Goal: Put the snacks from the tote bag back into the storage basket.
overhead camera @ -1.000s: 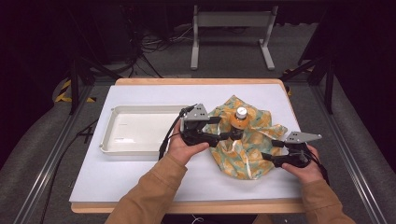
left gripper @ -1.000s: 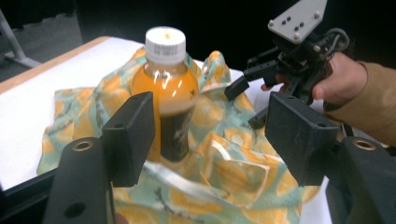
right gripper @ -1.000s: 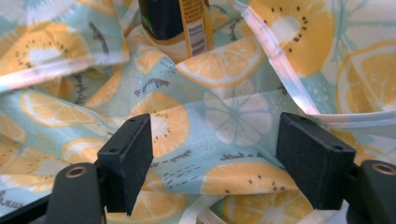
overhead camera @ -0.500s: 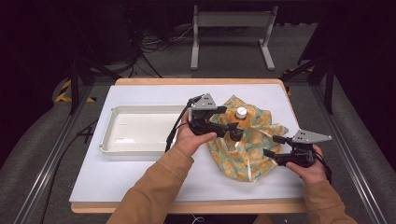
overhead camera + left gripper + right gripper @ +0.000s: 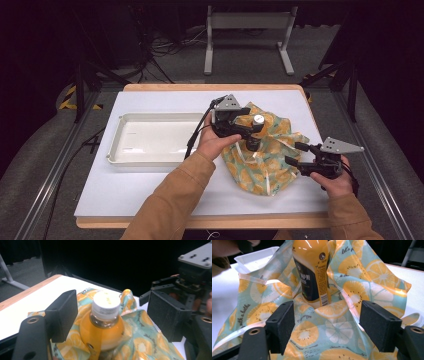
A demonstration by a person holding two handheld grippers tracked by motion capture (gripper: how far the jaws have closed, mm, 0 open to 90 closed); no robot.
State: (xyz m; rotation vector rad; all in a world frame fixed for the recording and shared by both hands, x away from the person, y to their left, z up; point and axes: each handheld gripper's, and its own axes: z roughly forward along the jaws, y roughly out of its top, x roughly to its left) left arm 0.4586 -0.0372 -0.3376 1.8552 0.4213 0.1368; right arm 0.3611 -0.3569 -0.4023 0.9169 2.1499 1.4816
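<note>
On the smooth white table [image 5: 150, 190] I see a crumpled lemon-print fabric bag [image 5: 265, 165] around an upright orange plastic bottle [image 5: 254, 134]. My left gripper [image 5: 252, 127] has its jaws apart beside the white ribbed cap [image 5: 106, 303]. My right gripper [image 5: 295, 154] is also spread apart.

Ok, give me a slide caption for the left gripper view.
Open left hand-held gripper straddles the white cap of an orange drink bottle standing in a citrus-print cloth bag.

White-topped table [image 5: 150, 195], wood edge; white tray [image 5: 120, 150] left, fruit-print cloth bag [image 5: 270, 170] right.
</note>
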